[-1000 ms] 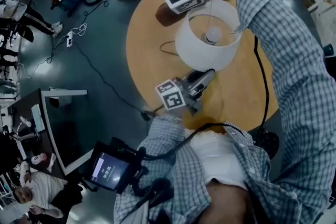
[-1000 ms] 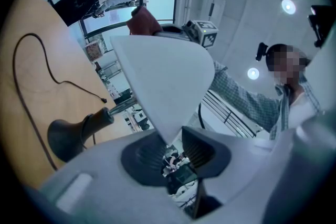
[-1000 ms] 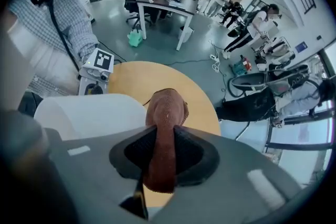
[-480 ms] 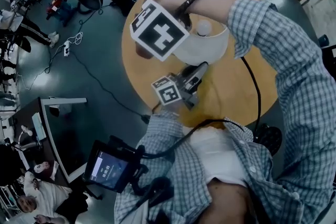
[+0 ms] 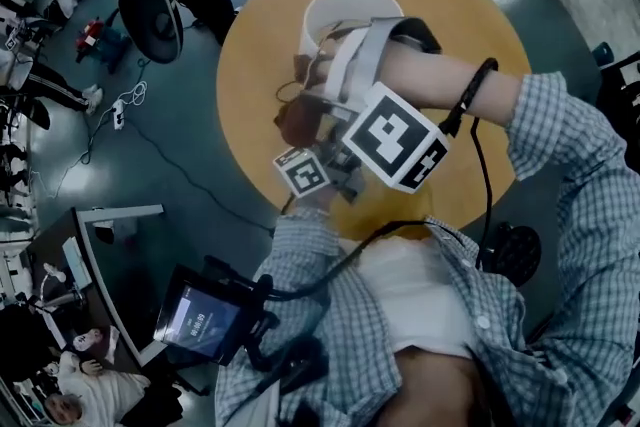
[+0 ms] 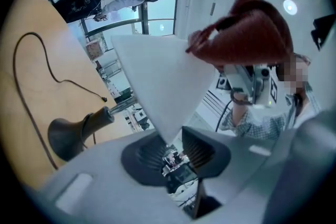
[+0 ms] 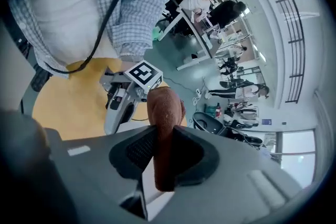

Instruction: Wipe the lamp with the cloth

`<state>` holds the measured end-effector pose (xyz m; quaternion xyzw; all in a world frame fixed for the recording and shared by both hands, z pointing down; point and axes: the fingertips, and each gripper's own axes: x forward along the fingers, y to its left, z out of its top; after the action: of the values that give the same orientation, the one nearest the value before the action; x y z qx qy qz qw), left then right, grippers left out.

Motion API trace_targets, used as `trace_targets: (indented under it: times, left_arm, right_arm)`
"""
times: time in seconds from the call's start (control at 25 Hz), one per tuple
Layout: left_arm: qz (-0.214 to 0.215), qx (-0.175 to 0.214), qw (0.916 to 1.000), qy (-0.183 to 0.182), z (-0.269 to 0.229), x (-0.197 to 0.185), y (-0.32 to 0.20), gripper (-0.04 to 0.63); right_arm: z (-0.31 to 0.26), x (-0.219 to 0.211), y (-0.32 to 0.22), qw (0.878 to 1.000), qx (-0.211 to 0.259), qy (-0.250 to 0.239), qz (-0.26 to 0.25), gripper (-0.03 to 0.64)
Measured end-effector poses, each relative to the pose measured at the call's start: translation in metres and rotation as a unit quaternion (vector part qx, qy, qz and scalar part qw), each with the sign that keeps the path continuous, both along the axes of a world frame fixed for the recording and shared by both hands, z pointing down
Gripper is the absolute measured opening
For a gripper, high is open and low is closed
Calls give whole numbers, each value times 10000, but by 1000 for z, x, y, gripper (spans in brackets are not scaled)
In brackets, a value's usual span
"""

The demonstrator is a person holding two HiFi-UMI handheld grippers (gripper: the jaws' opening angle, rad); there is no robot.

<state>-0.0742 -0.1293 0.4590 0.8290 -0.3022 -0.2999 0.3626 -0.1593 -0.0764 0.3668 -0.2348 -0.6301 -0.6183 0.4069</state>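
The lamp has a white shade (image 5: 345, 15) and a dark base (image 6: 65, 134), and it stands on the round wooden table (image 5: 250, 55). My left gripper (image 6: 170, 147) is shut on the shade's lower rim (image 6: 157, 92); its marker cube (image 5: 302, 173) shows near the table's front edge. My right gripper (image 7: 164, 149) is shut on a folded brown cloth (image 7: 164, 107). In the head view the brown cloth (image 5: 295, 120) hangs at the shade's near left side, just above the left gripper. The right arm hides much of the shade's near wall.
The lamp's black cord (image 6: 31, 86) loops across the tabletop to the left of the base. A cable runs from the right gripper along my sleeve (image 5: 480, 85). A tablet (image 5: 200, 325) hangs at my waist. Chairs and cables lie on the floor (image 5: 130, 105) to the left.
My right gripper has swung with the cloth from the shade's far side round its left side to the near side, and its wrist has rolled. The left gripper has kept its hold.
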Motion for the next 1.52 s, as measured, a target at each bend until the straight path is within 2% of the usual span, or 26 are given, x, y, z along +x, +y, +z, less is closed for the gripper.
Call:
trace_targets:
  times: [0.08, 0.2, 0.36, 0.56, 0.76, 0.96, 1.04, 1.28, 1.36, 1.52]
  left_arm:
    - [-1, -9, 10000, 2, -3, 0, 0, 92]
    - [14, -7, 10000, -40, -7, -1, -2, 92]
    - [23, -20, 10000, -19, -7, -1, -2, 92]
    - [3, -62, 10000, 26, -8, -1, -2, 93]
    - [28, -56, 10000, 18, -9, -1, -1, 93]
    - [-23, -58, 10000, 13, -12, 1, -1, 93]
    - [-10, -52, 10000, 7, -12, 2, -2, 93]
    - [155, -235, 9995, 134, -6, 2, 12, 97]
    - [43, -364, 9993, -65, 6, -10, 24, 97]
    - [-590, -344, 9934, -922, 8, -52, 40, 66]
  right_arm:
    - [-2, 19, 1, 9995, 71, -290, 136, 91]
    - [-9, 45, 3, 9952, -230, -741, 596, 91]
    - [-7, 80, -12, 9878, -323, -909, 1226, 91]
    - [-4, 112, -31, 9685, -659, -1301, 2018, 91]
    - [12, 149, -56, 9376, -1002, -1618, 2911, 89]
    - [29, 170, -70, 8872, -1813, -2130, 3670, 87]
    - [33, 174, -71, 8712, -2028, -2310, 3828, 87]
    - [30, 177, -65, 8422, -2372, -2644, 4057, 87]
    - [31, 173, -63, 8346, -2467, -2707, 4115, 87]
    - [37, 174, -65, 8172, -2667, -2900, 4206, 87]
